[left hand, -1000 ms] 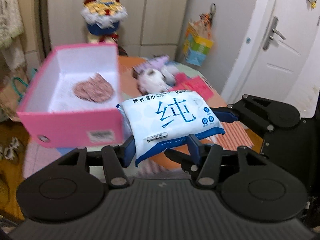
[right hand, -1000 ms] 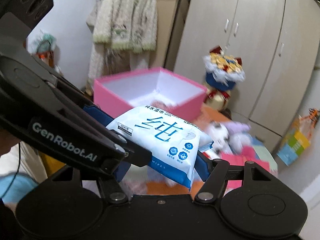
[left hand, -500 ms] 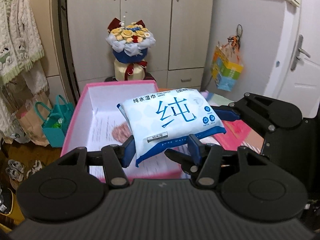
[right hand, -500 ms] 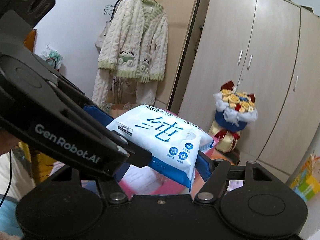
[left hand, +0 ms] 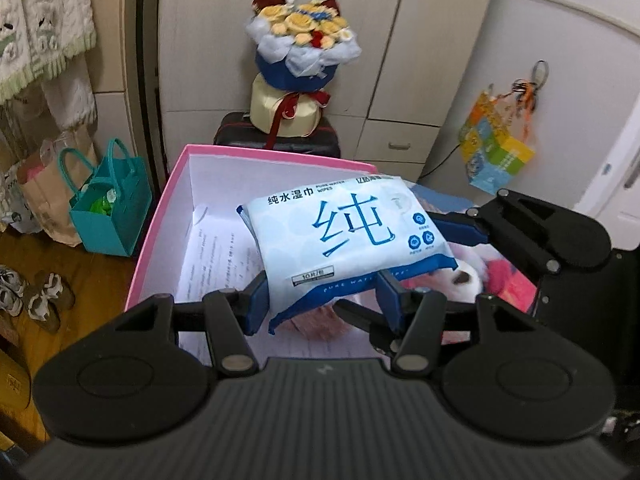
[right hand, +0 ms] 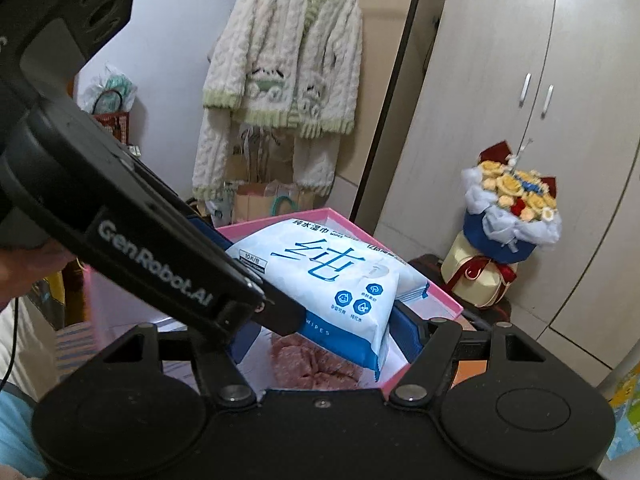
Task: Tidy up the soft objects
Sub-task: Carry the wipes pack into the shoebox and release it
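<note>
A white and blue pack of wet wipes (left hand: pixel 352 236) hangs level above the open pink box (left hand: pixel 160 220). My left gripper (left hand: pixel 324 298) is shut on the pack's near edge. My right gripper (right hand: pixel 324 332) is shut on the same pack (right hand: pixel 332 280) from its side, and one of its blue fingers (left hand: pixel 460 222) shows in the left wrist view. In the box (right hand: pixel 440 300) lie sheets of white paper and a pinkish round cloth (right hand: pixel 312 364), partly hidden by the pack. A white and pink plush toy (left hand: pixel 464 276) lies just right of the box.
A flower bouquet (left hand: pixel 304 36) stands on a dark case behind the box, before the wardrobe doors. A teal bag (left hand: pixel 108 208), paper bags and shoes (left hand: pixel 44 300) are on the floor at left. A knitted cardigan (right hand: pixel 280 80) hangs on a rack.
Both grippers have carried the pack to the left, from beside the pink box to above its open inside. The plush toy has slipped from the middle to the right edge of the view.
</note>
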{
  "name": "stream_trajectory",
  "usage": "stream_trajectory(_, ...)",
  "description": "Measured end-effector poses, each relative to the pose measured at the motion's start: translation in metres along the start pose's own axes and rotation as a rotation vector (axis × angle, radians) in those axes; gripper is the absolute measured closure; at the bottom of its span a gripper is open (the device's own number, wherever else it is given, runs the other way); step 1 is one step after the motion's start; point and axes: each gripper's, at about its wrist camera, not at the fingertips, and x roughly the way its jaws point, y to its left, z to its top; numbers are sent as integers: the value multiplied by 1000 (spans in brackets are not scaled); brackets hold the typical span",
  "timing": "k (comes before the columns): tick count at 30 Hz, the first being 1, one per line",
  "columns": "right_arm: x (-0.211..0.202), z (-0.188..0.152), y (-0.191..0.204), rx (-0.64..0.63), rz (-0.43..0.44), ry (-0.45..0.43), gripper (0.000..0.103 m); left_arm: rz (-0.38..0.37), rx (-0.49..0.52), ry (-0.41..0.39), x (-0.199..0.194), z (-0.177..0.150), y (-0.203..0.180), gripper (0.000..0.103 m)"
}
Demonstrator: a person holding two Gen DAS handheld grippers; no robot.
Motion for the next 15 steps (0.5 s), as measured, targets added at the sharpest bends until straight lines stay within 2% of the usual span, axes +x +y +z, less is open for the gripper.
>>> stream_trajectory(5, 36, 5, -15, 43, 69, 80, 29, -29, -104, 82, 34, 14, 32, 49)
stream_trajectory(10, 62, 8, -18, 26, 89, 144, 29, -42, -152, 130, 59, 18, 50, 49)
stream_trajectory(15, 84, 6, -23, 32, 104, 207, 29, -15, -160, 154, 78, 19, 57, 47)
